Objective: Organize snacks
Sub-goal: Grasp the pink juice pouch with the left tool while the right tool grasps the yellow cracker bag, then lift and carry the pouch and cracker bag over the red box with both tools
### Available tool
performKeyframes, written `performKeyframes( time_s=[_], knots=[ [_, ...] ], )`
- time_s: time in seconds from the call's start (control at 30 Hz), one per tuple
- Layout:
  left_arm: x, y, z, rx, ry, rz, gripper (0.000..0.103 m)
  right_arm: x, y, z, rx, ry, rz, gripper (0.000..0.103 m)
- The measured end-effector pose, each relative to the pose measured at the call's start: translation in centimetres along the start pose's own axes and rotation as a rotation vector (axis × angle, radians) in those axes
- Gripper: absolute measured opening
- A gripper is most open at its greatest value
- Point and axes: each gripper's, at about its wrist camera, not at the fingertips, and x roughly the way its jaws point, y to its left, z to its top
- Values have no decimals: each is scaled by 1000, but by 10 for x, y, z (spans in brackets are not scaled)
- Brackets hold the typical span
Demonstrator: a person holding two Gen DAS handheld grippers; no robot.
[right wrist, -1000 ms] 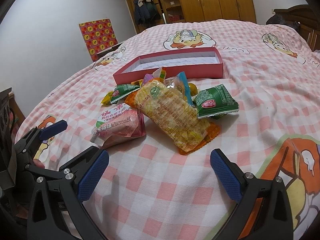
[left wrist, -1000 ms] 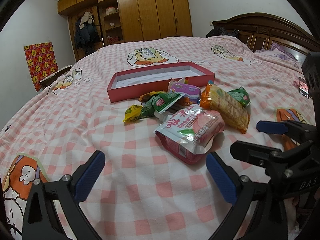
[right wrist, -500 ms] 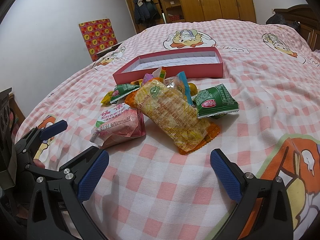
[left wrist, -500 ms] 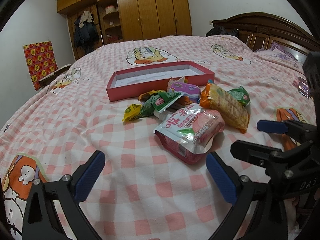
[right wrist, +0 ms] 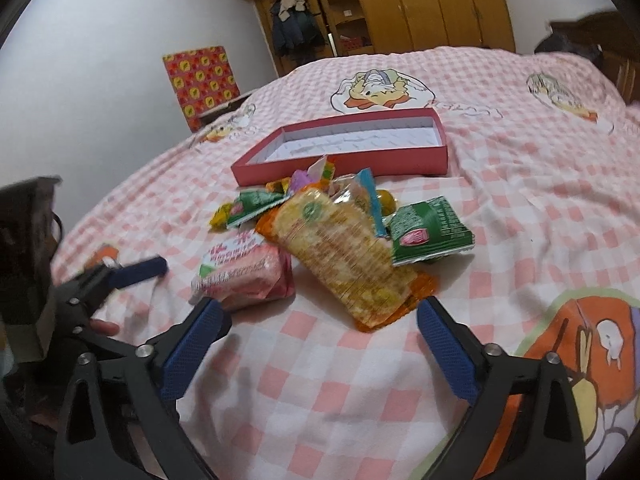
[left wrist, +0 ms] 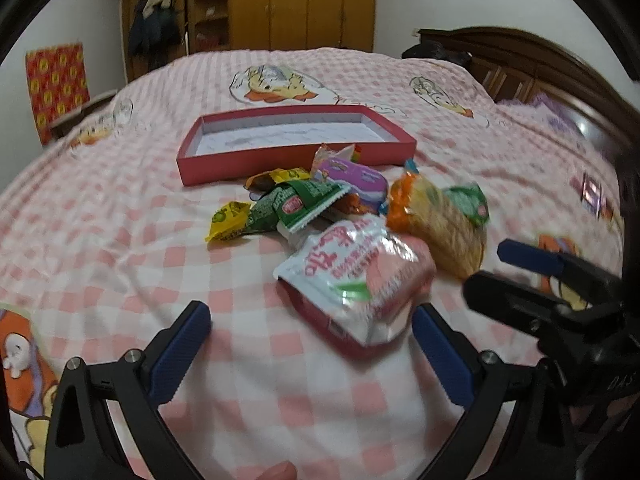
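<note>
A pile of snack packets lies on the pink checked bedspread in front of an empty red box (left wrist: 296, 160) (right wrist: 340, 160). My left gripper (left wrist: 310, 320) is open just short of the pink-and-white packet (left wrist: 360, 276), whose near end lies beside the right pad. My right gripper (right wrist: 320, 312) is open and its jaws are closing. The tip of the long orange-and-yellow packet (right wrist: 344, 256) reaches between its fingertips without touching the pads. Green packets (right wrist: 430, 232) (left wrist: 296, 204), a purple one (left wrist: 352, 178) and a yellow one (left wrist: 226, 220) lie nearer the box.
The bedspread (left wrist: 100, 264) stretches wide on all sides of the pile. A wooden headboard (left wrist: 532, 64) stands at the right and wardrobes (right wrist: 420, 4) at the back. One blue finger of the left gripper (right wrist: 140, 270) shows at the left of the right wrist view.
Both views are now blurred. The left gripper has swung and edged nearer the pink-and-white packet. The right gripper's pads stand slightly closer together, nearer the orange packet's tip.
</note>
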Motion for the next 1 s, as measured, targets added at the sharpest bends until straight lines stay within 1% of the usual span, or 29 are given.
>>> performKeyframes(
  time_s=[0.07, 0.13, 0.17, 0.2, 0.23, 0.3, 0.4, 0.47, 0.53, 0.57, 0.63, 0.67, 0.7, 0.73, 0.8, 0.83, 0.93, 1.0],
  knots=[
    [4, 2, 6, -24, 5, -28, 103, -3, -2, 6, -12, -17, 3, 89],
    [10, 2, 12, -41, 18, -53, 103, -4, 0, 13, -58, -26, 8, 79],
    [13, 3, 14, -47, 22, -57, 103, -3, 4, 17, -94, -29, 24, 76],
    [17, 5, 16, -58, 28, -61, 103, -2, 8, 21, -132, -34, 30, 69],
    [21, 7, 17, -74, 35, -67, 103, -1, 11, 24, -159, -37, 25, 65],
    [28, 11, 19, -93, 51, -75, 102, 8, 12, 30, -202, -22, 32, 64],
    [33, 12, 18, -81, 56, -69, 98, 20, 1, 32, -202, 7, 44, 64],
    [34, 11, 19, -70, 49, -73, 96, 26, -7, 31, -181, 36, 75, 64],
    [34, 14, 19, -91, 35, -91, 91, 29, -8, 30, -189, 43, 62, 64],
    [33, 15, 19, -102, 31, -100, 85, 31, -6, 28, -203, 53, 46, 64],
    [31, 18, 19, -112, 19, -109, 82, 34, -2, 25, -223, 63, 23, 63],
    [30, 18, 18, -115, 7, -114, 82, 33, 0, 24, -233, 56, 15, 62],
    [28, 19, 16, -121, -3, -115, 81, 32, 2, 23, -240, 49, 15, 59],
    [26, 20, 15, -130, -11, -108, 81, 31, 2, 23, -243, 47, 14, 52],
    [21, 21, 13, -146, -19, -112, 81, 31, 3, 21, -243, 44, 13, 48],
    [19, 23, 12, -157, -25, -121, 81, 30, 3, 21, -244, 41, 13, 44],
    [11, 25, 7, -168, -44, -101, 81, 29, 4, 21, -250, 32, 15, 39],
    [10, 25, 2, -167, -43, -88, 81, 29, 4, 21, -251, 30, 15, 39]
  ],
)
